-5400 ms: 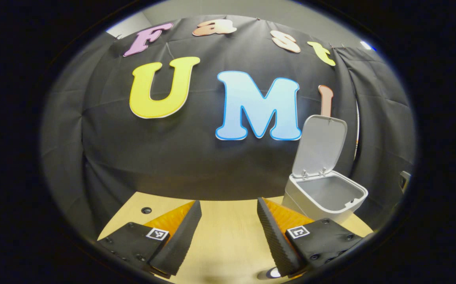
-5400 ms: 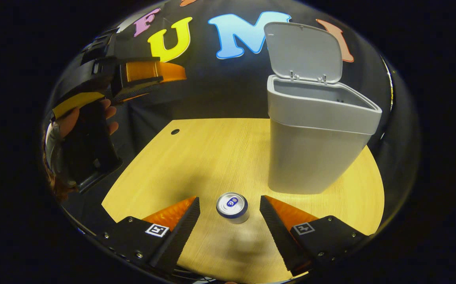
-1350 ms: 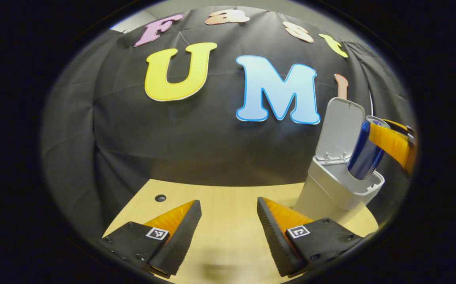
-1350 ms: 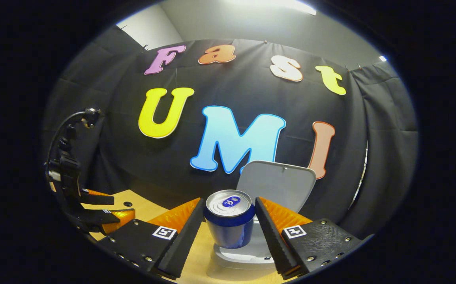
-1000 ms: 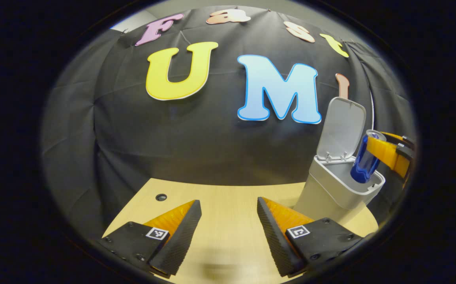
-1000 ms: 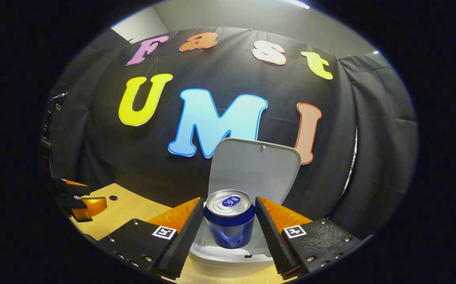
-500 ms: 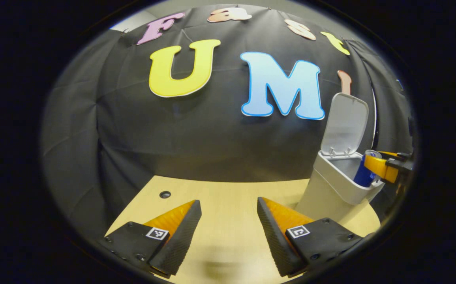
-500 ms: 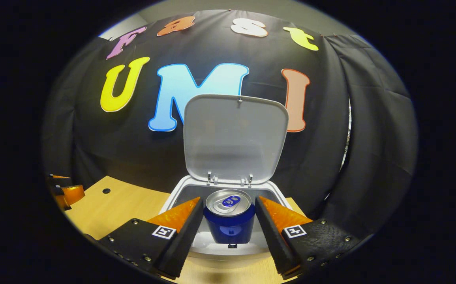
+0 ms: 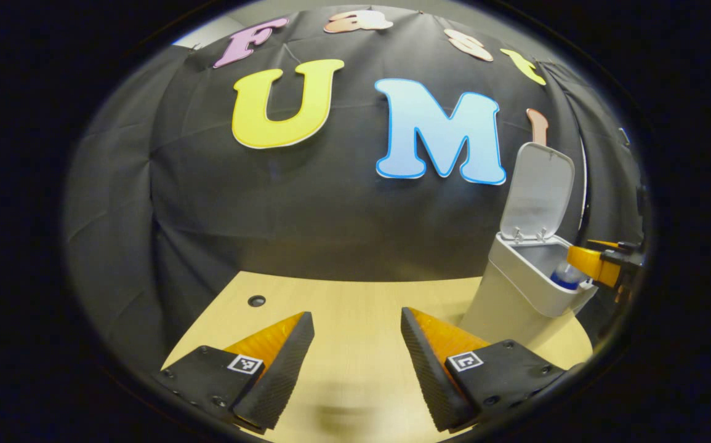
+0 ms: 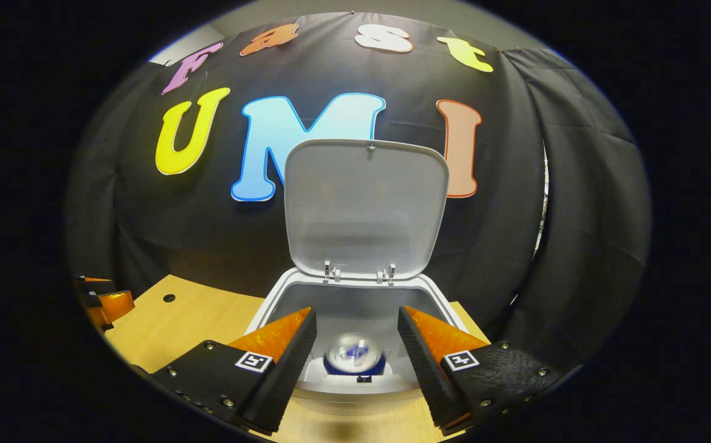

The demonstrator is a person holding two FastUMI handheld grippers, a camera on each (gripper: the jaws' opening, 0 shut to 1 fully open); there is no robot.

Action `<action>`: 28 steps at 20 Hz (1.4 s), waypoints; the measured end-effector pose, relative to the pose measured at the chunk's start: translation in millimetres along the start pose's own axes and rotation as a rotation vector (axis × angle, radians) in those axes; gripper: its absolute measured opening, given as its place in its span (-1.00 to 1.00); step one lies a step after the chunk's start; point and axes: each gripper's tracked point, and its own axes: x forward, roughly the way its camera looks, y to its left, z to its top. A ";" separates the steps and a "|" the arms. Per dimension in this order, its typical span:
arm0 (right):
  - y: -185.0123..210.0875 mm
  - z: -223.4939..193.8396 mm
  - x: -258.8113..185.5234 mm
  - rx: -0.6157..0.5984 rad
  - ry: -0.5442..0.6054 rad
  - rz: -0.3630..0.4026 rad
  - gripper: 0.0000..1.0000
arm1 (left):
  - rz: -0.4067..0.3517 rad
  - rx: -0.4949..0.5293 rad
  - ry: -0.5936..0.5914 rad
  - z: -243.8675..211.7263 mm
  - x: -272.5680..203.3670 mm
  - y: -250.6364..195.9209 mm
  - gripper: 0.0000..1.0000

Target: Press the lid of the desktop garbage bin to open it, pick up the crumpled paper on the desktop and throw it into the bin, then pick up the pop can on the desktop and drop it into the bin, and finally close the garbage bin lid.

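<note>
We see the left gripper (image 9: 355,363) spread wide over the desk (image 9: 355,301), holding nothing. Right of it, bin (image 10: 355,384) with lid (image 10: 364,206) upright; blurred pop can (image 10: 355,357) inside its mouth, below the right gripper (image 10: 355,357), fingers apart, not touching it.
</note>
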 end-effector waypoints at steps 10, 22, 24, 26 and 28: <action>-1.1 11.5 -2.8 0.029 -0.016 -0.006 0.71 | 0.005 -0.008 -0.002 -1.0 -3.5 5.9 0.87; 2.2 76.0 -12.0 0.001 -0.131 0.010 0.71 | -0.008 -0.018 0.001 -2.6 -10.4 4.9 0.87; 0.9 94.2 -13.1 -0.007 -0.167 0.012 0.71 | -0.009 -0.016 0.002 -4.3 -10.8 3.5 0.87; 0.1 109.8 -13.8 -0.016 -0.195 0.014 0.70 | -0.011 -0.009 0.004 -7.3 -11.3 3.3 0.87; -1.9 125.3 -14.1 -0.027 -0.225 0.013 0.70 | -0.012 -0.013 0.004 -8.1 -14.0 3.1 0.87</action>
